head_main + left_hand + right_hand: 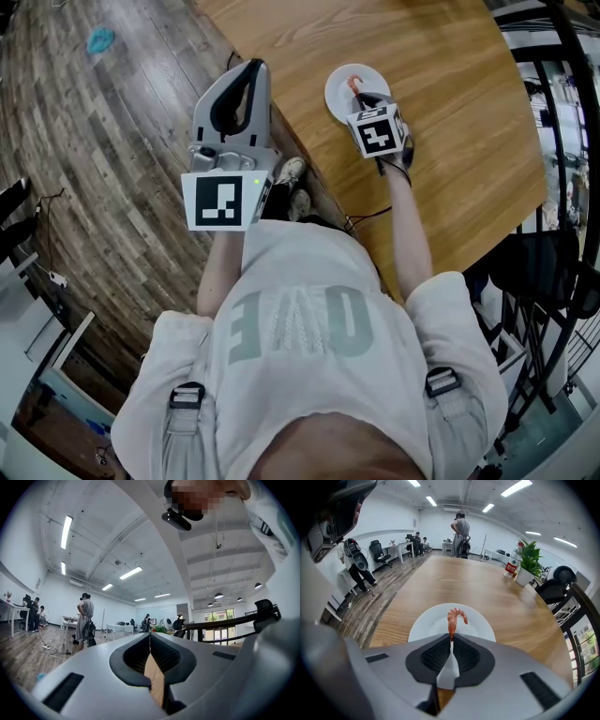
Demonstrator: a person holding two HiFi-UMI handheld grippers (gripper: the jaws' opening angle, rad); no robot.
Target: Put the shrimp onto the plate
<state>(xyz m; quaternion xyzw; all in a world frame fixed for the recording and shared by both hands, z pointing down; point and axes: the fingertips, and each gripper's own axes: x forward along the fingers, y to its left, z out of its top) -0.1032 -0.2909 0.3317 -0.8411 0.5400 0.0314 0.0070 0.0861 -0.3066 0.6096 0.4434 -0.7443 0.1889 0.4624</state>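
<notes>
An orange-pink shrimp (453,619) sticks out from the tips of my right gripper (451,638), which is shut on its tail end. The shrimp hangs over a round white plate (426,625) on the wooden table. In the head view the right gripper (361,97) reaches over the plate (339,92) with the shrimp (353,85) at its tip. My left gripper (246,75) is held near the table's left edge, tilted upward, shut with nothing in it. In the left gripper view its jaws (150,637) meet and point at the ceiling and far room.
The long wooden table (478,588) runs away from me; a potted plant (528,564) and a bottle (515,563) stand at its far right. People stand and sit at desks in the background. A black railing (553,112) borders the right side; wood flooring (84,141) lies left.
</notes>
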